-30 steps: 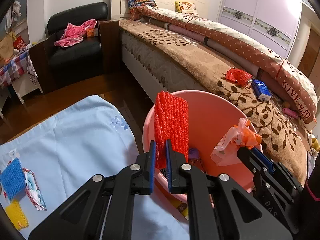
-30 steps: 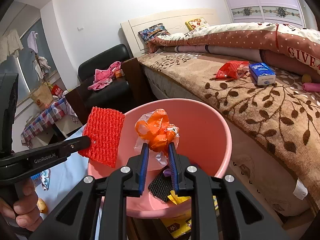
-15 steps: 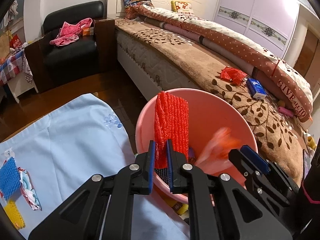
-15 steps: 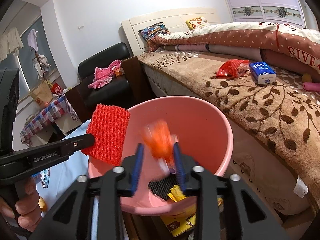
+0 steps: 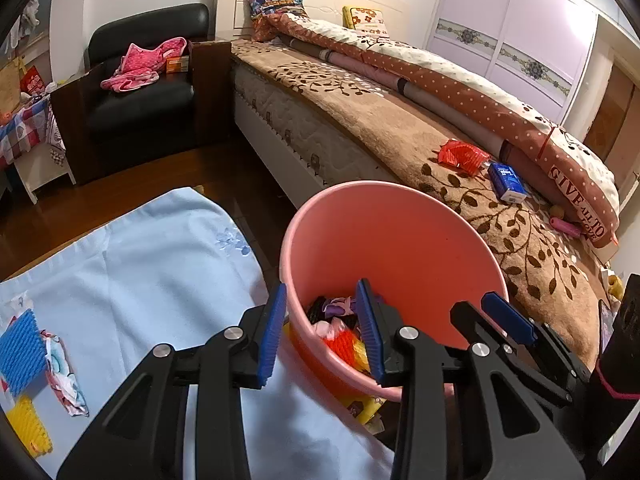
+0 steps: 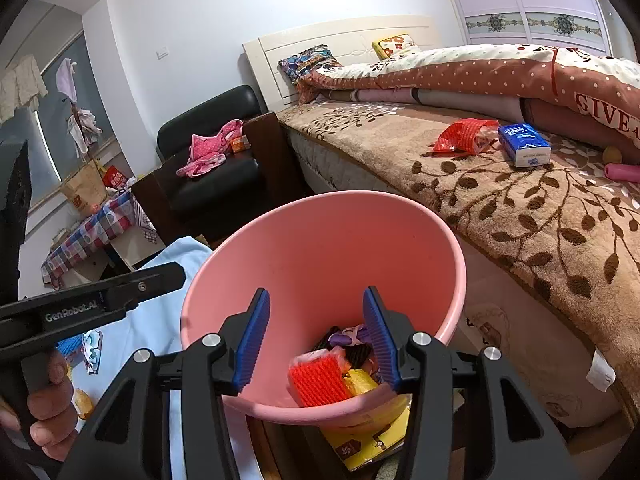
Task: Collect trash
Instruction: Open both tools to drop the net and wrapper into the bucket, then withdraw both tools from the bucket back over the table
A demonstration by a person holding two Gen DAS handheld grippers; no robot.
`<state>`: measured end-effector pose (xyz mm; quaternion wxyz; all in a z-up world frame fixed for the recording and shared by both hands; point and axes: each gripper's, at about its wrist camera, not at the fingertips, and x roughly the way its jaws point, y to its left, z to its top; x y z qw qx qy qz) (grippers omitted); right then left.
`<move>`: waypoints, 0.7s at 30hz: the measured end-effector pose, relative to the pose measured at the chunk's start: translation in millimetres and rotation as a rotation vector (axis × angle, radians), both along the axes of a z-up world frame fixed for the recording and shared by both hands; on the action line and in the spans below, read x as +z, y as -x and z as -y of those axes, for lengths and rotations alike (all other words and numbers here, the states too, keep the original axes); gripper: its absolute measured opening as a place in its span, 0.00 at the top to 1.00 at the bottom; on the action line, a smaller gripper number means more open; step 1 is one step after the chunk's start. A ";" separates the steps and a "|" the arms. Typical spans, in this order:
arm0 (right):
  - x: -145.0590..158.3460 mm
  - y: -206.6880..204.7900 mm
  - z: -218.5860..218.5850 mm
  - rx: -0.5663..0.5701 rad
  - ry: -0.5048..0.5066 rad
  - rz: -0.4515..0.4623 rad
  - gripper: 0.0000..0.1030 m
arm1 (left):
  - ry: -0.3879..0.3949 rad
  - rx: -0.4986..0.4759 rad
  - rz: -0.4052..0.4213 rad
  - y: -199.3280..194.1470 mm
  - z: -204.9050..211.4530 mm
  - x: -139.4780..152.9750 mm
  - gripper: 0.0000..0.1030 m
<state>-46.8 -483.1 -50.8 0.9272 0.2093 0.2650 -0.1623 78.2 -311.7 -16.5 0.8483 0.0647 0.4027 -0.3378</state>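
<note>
A pink bucket (image 5: 392, 189) (image 6: 332, 197) stands between a blue cloth and the bed. My left gripper (image 5: 321, 292) hangs over its near rim with its jaws opening and nothing between them. My right gripper (image 6: 316, 292) hovers over the bucket's mouth, its jaws also opening and empty. A red mesh piece (image 6: 320, 382) (image 5: 342, 344) lies inside the bucket on other scraps, with a crumpled orange and clear bag (image 6: 320, 356) against it. The left gripper (image 6: 160, 278) shows side-on in the right wrist view, held by a hand (image 6: 48, 400). The right gripper (image 5: 504, 316) shows beside the bucket in the left wrist view.
The light blue cloth (image 5: 140, 280) carries a blue mesh pad (image 5: 20, 352), a yellow mesh pad (image 5: 30, 424) and a printed wrapper (image 5: 64, 380). On the bed lie a red mesh wrapper (image 5: 460, 156) and a blue tissue pack (image 5: 508, 182). A black armchair (image 5: 140, 100) stands behind.
Both grippers have opened. The red mesh piece fell from the left gripper and the orange bag from the right gripper, both into the bucket.
</note>
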 end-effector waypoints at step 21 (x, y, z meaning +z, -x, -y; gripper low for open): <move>22.9 11.2 -31.3 0.032 0.045 0.014 0.53 | 0.043 0.020 0.013 20.6 -55.8 22.2 0.64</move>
